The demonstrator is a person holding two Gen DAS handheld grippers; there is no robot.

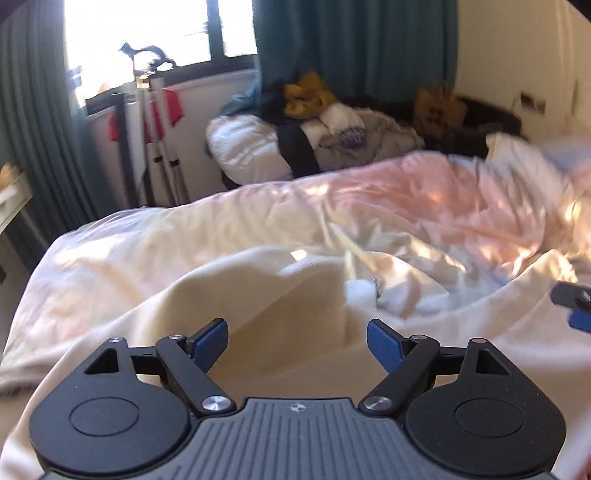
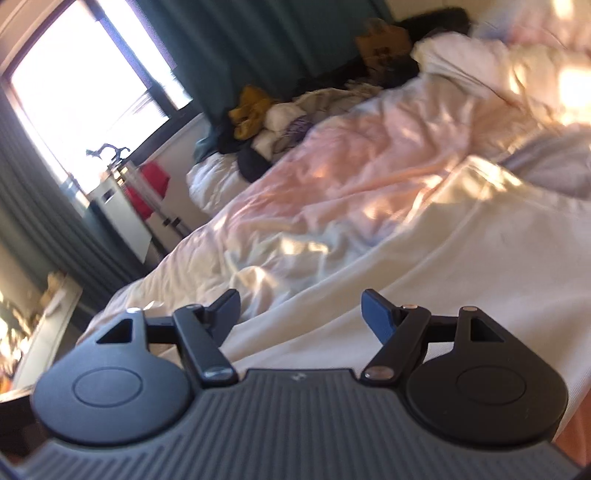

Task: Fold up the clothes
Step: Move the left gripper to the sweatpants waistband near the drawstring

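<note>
Two blue-tipped black fingers of the left gripper (image 1: 297, 338) are held wide apart, and nothing is pinched between them. Just under them a soft cream-white piece of clothing (image 1: 295, 306) is spread on the bed, with a fold running across it and a small white fluffy bit (image 1: 360, 290) near its middle. The right gripper (image 2: 299, 314) is also spread wide with nothing held, and the same cream clothing (image 2: 424, 288) is seen below it and off to its right. A tip of the right gripper (image 1: 574, 306) is seen at the right edge of the left view, over the cloth. Past the clothing, a crumpled pale pink and white blanket (image 1: 369, 206) is lit by sunny spots. Farther back, a heap of mixed clothes with a yellow top (image 1: 308, 94) is piled up. Dark green curtains (image 1: 354, 44) and a bright window (image 1: 155, 29) are seen behind.
</note>
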